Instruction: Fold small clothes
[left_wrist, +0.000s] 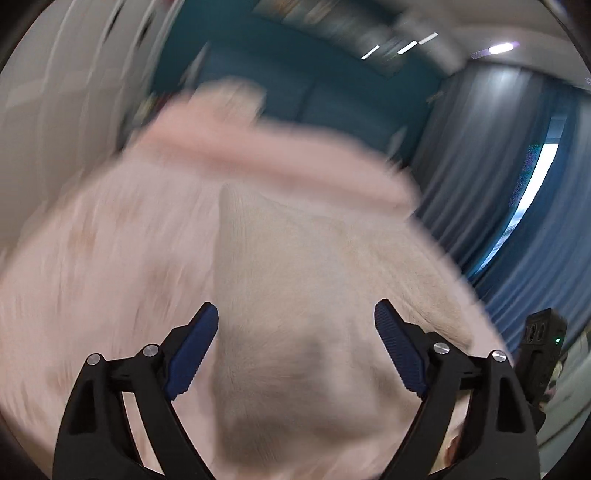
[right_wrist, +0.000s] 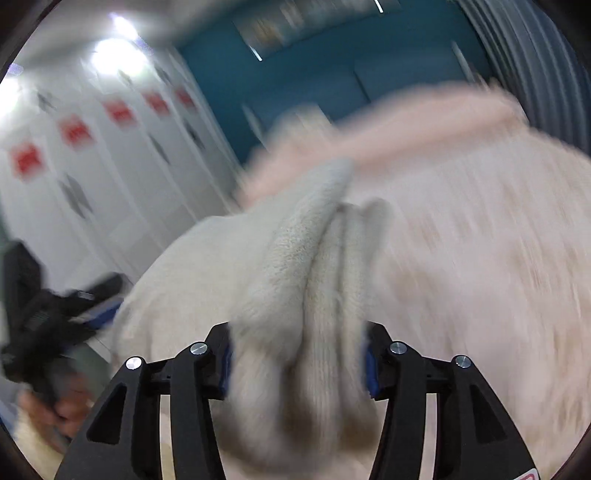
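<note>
A cream, fuzzy small garment (left_wrist: 295, 280) with a pink band along its far edge fills both views, lifted in the air and blurred by motion. My left gripper (left_wrist: 295, 332) is open, its blue pads (left_wrist: 195, 347) wide apart, with the cloth lying between and past them. My right gripper (right_wrist: 299, 354) is shut on a thick bunched fold of the same garment (right_wrist: 314, 280). The left gripper also shows in the right wrist view (right_wrist: 55, 317) at the far left, held by a hand. The right gripper's body shows at the right edge of the left wrist view (left_wrist: 539, 350).
White locker doors (right_wrist: 110, 166) with red labels stand to the left. A teal wall (right_wrist: 332, 74) is behind. Blue-grey curtains (left_wrist: 517, 184) hang on the right with a bright window gap.
</note>
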